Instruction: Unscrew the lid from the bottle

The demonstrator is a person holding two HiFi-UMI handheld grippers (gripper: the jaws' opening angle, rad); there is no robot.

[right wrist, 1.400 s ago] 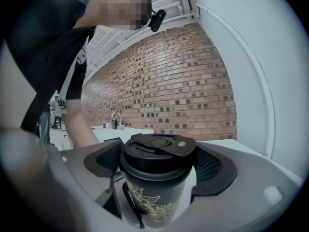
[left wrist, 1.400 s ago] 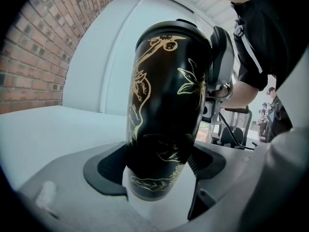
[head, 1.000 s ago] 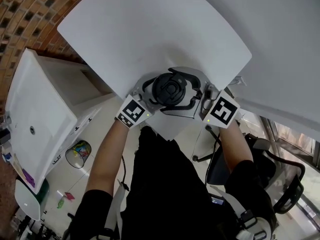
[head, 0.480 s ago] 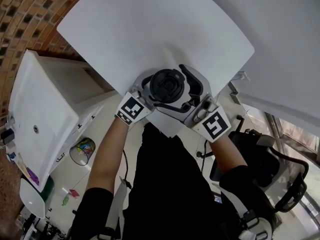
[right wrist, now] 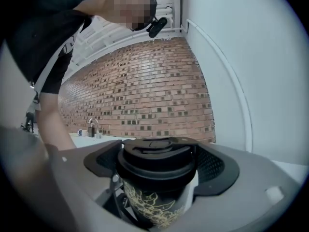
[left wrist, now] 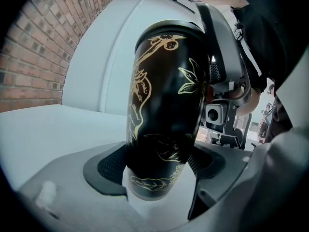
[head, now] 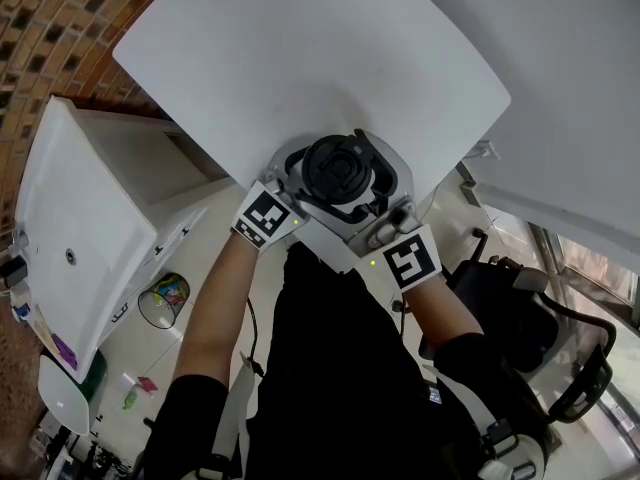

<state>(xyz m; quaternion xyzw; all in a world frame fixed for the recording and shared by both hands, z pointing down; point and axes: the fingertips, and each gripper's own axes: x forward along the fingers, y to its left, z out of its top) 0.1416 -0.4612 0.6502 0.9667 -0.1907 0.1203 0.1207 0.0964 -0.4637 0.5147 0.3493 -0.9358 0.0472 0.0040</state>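
Plainly, in the left gripper view, the black bottle (left wrist: 164,95) with its gold flower pattern stood between the jaws of the left gripper (left wrist: 159,166). The gripper's dark pads (left wrist: 112,166) were clamped on the bottle's lower body, one on each side, just above the base. The white table (left wrist: 43,129) lay below the bottle. Whether the base rested on it could not be told.

In the right gripper view, the lid (right wrist: 157,161) sat on top of the bottle, and the right gripper (right wrist: 157,167) reached in at lid height. Its jaws had just been closing with the lid between them. The pads (right wrist: 215,170) looked pressed against the lid's rim on both sides.

The head view looked almost straight down the bottle's long axis onto the lid. The bottle was upright at the table's near edge, close to the person. The left gripper came at the bottle from the lower left and the right gripper from the lower right.

The coming twist would probably run about that upright axis. The right gripper's fingers straddled the lid across the axis, while the left gripper braced the body lower down the bottle.
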